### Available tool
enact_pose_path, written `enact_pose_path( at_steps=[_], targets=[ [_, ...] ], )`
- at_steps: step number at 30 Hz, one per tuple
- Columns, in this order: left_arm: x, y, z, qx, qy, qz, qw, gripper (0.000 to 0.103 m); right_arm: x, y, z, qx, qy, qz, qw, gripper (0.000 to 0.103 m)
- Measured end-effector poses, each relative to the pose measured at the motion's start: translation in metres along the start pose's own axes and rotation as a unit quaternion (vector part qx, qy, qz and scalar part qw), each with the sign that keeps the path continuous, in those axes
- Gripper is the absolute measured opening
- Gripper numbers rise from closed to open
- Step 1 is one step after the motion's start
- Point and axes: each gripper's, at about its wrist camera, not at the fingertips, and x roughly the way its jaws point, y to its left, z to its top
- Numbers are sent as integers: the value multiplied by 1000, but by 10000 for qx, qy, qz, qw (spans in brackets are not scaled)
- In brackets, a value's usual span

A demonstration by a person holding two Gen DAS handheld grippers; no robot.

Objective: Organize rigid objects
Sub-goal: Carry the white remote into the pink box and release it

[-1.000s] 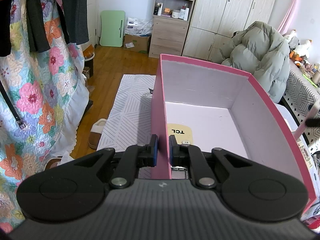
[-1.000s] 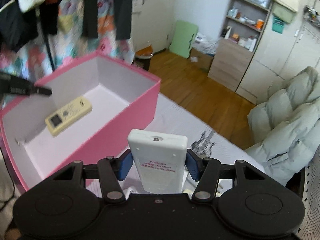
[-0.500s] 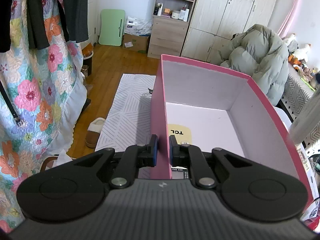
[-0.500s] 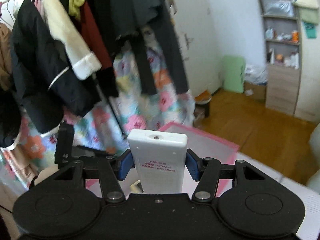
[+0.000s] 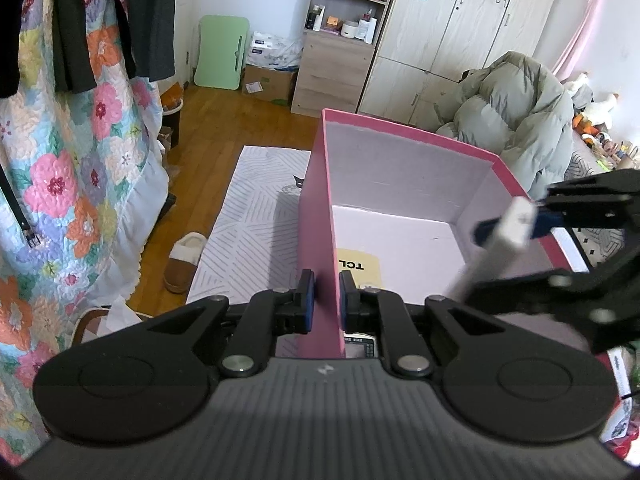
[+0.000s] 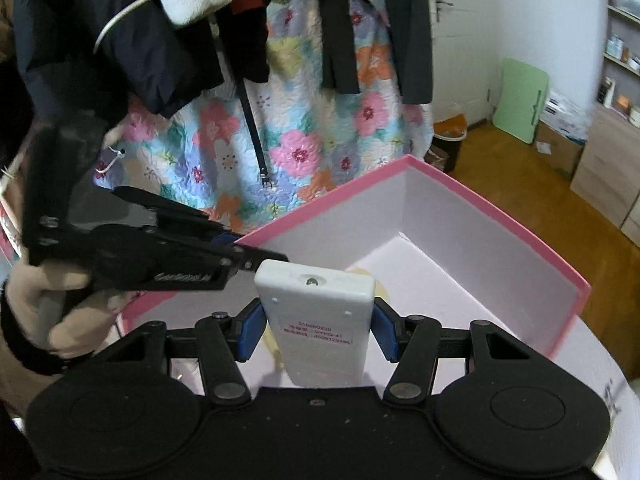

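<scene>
Pink box (image 5: 320, 216) wall pinched by left gripper (image 5: 323, 294); right gripper (image 6: 316, 334) clamps white remote (image 6: 320, 320) over opening; next: lower beside yellow remote (image 5: 358, 266), release.

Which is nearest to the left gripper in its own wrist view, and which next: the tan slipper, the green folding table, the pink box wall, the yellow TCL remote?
From the left gripper:
1. Pink box: its wall sits between the fingers.
2. Yellow TCL remote: inside the box, just right.
3. Tan slipper: on the floor, left.
4. Green folding table: against the far wall.
</scene>
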Motion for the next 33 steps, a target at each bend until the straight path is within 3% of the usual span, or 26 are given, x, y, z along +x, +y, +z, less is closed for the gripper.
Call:
enact_pose_path(
  at_steps=[2,7,12,15,23,25,29,33],
  targets=[
    [1,2,0,-10,3,-41,10000,12,5,-1,-5,-66,-57,-126,9999,61],
    [2,2,-1,35,-2,-45,10000,12,9,4,-22,-325,272,-248,9988,60],
    [3,2,-1,44,-6,-47,10000,12,1,27,-36,-1100,607,-416,9912,59],
    [3,1,-2,50,-4,-39,10000,12,3,34,-40,-1412,894,-533,9845,48],
    [3,0,-3,59,-8,-36,10000,12,18,26,-31,-1698,1468,-569,9728,31],
    [3,0,-3,57,-9,-40,10000,12,22,26,-32,-1925,1600,-554,9666,30],
    [3,-1,-3,59,-6,-37,10000,12,28,32,-34,-2505,1579,-1135,9484,19],
    [3,-1,-3,42,-6,-51,10000,13,23,49,-42,-3447,1476,-1087,9206,19]
  ],
)
